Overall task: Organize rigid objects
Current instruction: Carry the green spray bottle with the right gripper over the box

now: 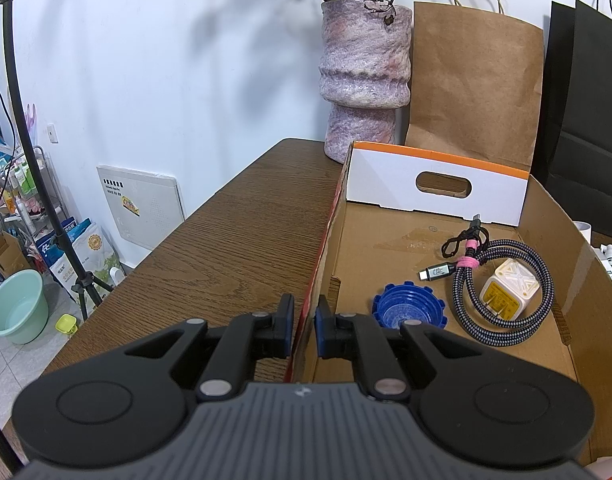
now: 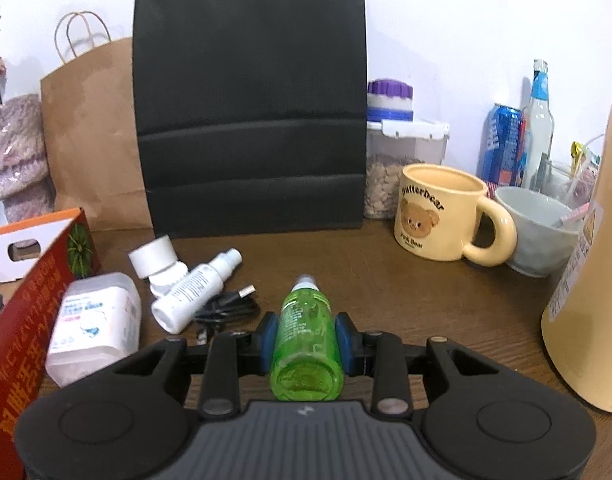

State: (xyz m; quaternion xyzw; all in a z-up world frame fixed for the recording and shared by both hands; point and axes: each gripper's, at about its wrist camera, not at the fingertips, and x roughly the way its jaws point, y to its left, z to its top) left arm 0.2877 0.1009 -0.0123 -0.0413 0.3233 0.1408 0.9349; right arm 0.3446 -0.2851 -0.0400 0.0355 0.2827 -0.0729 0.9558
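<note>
Green bottle gripped and ready for the box, the other hand steadying the box wall.

The cardboard box [image 1: 445, 240] is the landmark: the left gripper [image 1: 304, 320] has its jaws pinched shut on the box's near side wall, while just to the right of the box the right gripper [image 2: 306, 336] holds the green bottle [image 2: 306, 340] lengthwise between its jaws, cap pointing away. To my eye the carry should go up and over the red outer wall, keeping the bottle level, then down onto bare cardboard beside the braided cable [image 1: 505, 304], white charger [image 1: 509, 292] and blue cap [image 1: 407, 310], releasing only once it rests. The wooden tabletop [image 2: 385, 292] is cluttered right of the box: a black paper bag [image 2: 250, 120], a bear mug [image 2: 441, 212], a white spray bottle [image 2: 198, 288], a wipes pack [image 2: 94, 324]. Left of the box the tabletop is bare, with a pale wall behind.
</note>
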